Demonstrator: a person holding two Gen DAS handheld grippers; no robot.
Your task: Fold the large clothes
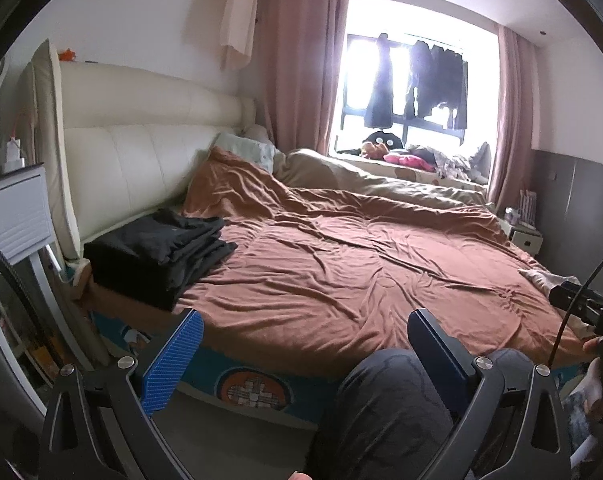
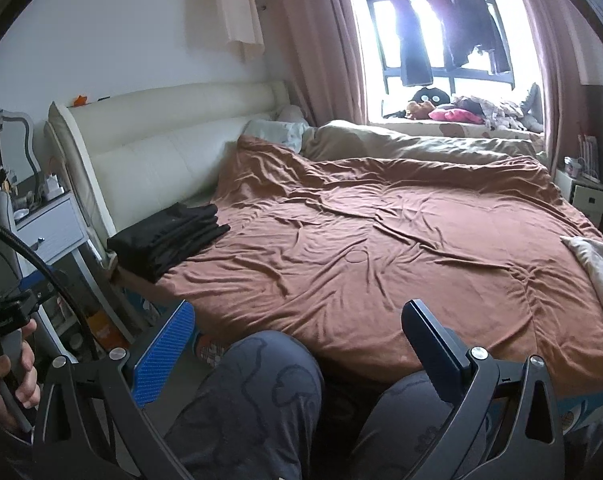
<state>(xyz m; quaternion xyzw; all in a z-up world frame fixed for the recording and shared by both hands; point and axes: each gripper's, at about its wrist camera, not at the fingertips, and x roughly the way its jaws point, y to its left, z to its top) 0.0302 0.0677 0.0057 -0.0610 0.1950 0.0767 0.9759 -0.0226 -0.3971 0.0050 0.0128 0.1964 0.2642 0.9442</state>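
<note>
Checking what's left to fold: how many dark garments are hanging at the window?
3, as far as the backlight lets me tell: one long dark garment on the left, then two hanging close together, middle and right. More may hide between them.

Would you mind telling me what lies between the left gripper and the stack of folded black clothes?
Only the bed's near edge and rumpled brown cover separate the open left gripper from the black stack, in the left wrist view.
</note>
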